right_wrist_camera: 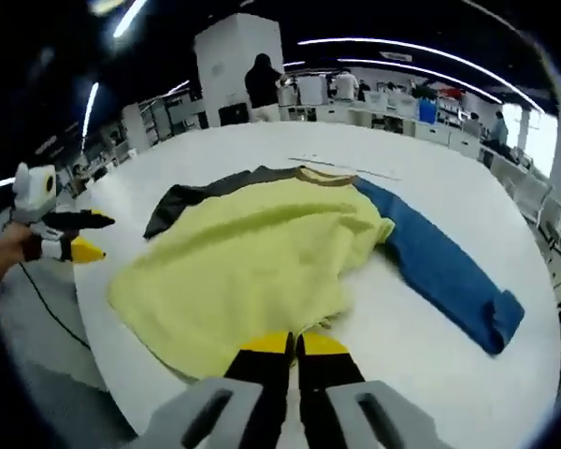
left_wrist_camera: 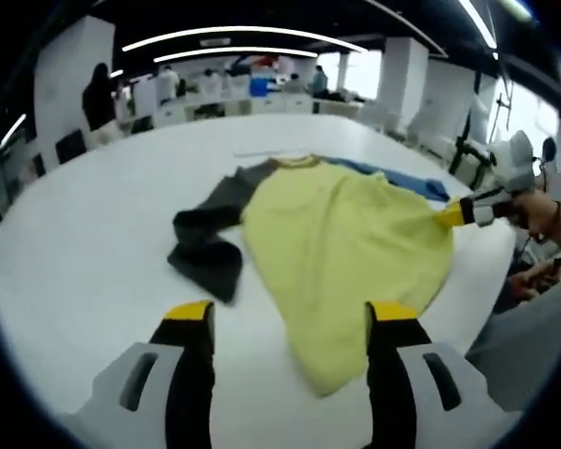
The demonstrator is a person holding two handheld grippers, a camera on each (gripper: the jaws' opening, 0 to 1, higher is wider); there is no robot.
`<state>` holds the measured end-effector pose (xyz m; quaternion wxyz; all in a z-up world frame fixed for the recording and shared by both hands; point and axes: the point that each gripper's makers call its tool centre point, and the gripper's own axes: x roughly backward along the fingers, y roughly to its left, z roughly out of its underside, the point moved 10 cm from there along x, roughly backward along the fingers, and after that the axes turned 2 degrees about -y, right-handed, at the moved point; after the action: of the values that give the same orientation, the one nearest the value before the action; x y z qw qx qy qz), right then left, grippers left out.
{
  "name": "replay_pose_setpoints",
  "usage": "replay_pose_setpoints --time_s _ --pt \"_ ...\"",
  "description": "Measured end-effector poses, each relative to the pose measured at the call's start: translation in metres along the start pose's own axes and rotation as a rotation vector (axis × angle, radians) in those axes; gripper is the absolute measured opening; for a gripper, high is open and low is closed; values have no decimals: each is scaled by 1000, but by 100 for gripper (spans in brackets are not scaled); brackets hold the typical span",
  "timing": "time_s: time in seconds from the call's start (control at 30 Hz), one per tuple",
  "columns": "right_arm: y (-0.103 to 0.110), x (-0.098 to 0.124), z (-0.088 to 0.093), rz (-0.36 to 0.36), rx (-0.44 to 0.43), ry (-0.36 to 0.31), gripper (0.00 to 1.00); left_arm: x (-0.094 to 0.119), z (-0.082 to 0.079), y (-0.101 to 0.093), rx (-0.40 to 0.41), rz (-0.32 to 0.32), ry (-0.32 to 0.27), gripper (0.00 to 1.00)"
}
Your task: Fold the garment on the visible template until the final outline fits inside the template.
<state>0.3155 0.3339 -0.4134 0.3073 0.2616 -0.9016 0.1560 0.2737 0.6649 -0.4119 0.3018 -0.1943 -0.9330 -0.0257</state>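
A garment with a yellow body (left_wrist_camera: 346, 243), a dark grey sleeve (left_wrist_camera: 210, 238) and a blue sleeve (left_wrist_camera: 407, 182) lies spread on the white table (left_wrist_camera: 93, 243). My left gripper (left_wrist_camera: 290, 313) is open and hangs above the table. The yellow hem reaches down beside its right jaw without being held. My right gripper (right_wrist_camera: 294, 344) is shut on the garment's yellow edge (right_wrist_camera: 252, 262). From the left gripper view it (left_wrist_camera: 463, 213) pinches that edge at the right. The blue sleeve (right_wrist_camera: 449, 271) stretches right, the grey sleeve (right_wrist_camera: 196, 196) left. The left gripper (right_wrist_camera: 79, 236) hovers open off the table's left edge.
A thin pale line (right_wrist_camera: 346, 168) runs on the table just past the collar. The table's rim (right_wrist_camera: 103, 309) curves close to the garment's hem. A person's hand (left_wrist_camera: 540, 210) and legs are at the right. Desks, pillars and people (right_wrist_camera: 262, 79) stand far behind.
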Motion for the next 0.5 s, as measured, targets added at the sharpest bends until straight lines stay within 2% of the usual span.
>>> replay_pose_setpoints --time_s 0.03,0.17,0.33,0.43,0.5 --pt "4 -1 -6 8 77 -9 0 0 0 0 -1 0 1 60" --pt "18 -10 -18 -29 195 -25 0 0 1 0 -1 5 1 60" --pt "27 -32 -29 -121 236 -31 0 2 2 1 0 5 2 59" --pt "28 -45 -30 -133 246 -10 0 3 5 3 5 0 5 59" --pt "30 -53 -29 -156 213 -6 0 3 7 5 11 -3 9 59"
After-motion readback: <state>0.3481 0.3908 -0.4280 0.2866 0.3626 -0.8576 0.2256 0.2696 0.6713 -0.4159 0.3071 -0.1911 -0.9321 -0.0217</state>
